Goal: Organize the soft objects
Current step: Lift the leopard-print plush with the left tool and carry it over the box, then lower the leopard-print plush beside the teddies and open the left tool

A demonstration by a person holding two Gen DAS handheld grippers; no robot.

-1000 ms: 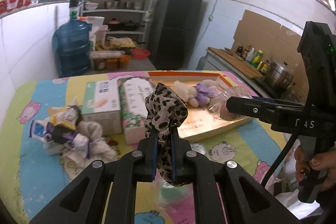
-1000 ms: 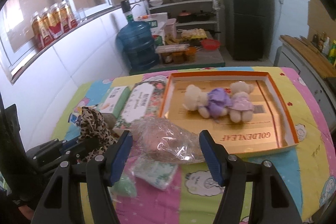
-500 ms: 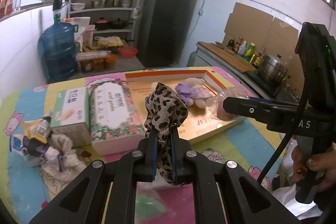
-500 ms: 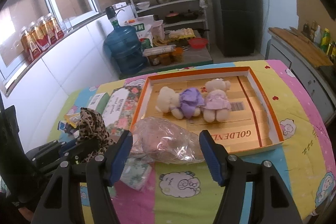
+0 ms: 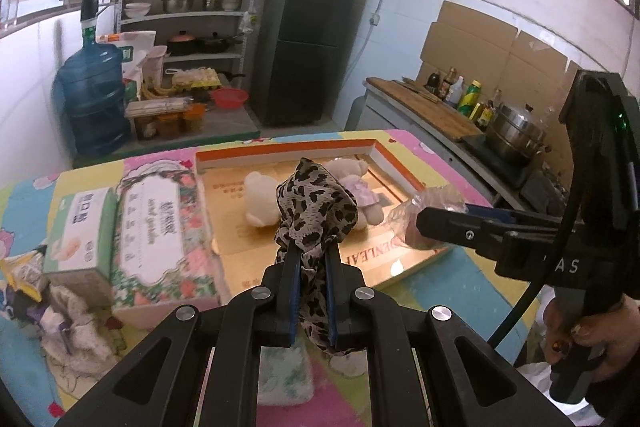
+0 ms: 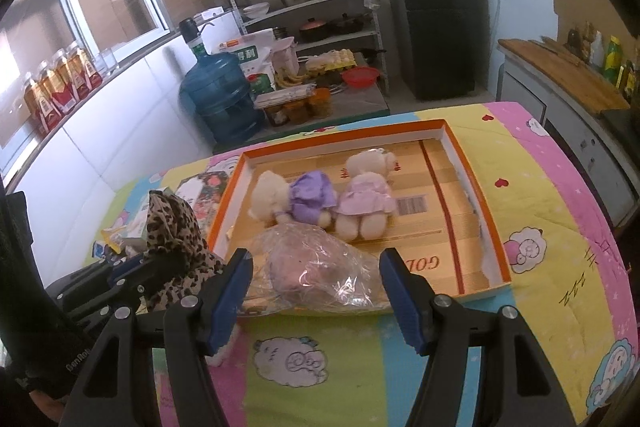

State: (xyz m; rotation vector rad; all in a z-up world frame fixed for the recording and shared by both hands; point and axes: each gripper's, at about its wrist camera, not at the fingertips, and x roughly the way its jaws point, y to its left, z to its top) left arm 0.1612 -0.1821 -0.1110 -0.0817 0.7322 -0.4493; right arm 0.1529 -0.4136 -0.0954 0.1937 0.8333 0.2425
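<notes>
Leopard-print cloth [image 5: 314, 211] is bunching up between the left gripper's [image 5: 311, 267] closed fingers, raised above the table [image 6: 560, 227]. The right gripper [image 6: 316, 291], fingers spread wide, is hovering around a plastic-wrapped bundle [image 6: 316, 267] at the near edge of the orange box [image 6: 472, 167] holding two teddy bears [image 6: 360, 195].

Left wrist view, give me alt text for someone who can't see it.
The left claw is shut on a leopard-print cloth, held above a cartoon-print table. Beyond it an orange-rimmed cardboard tray holds plush bears, with tissue boxes to its left. The right claw reaches in from the right beside a clear plastic bag.
</notes>
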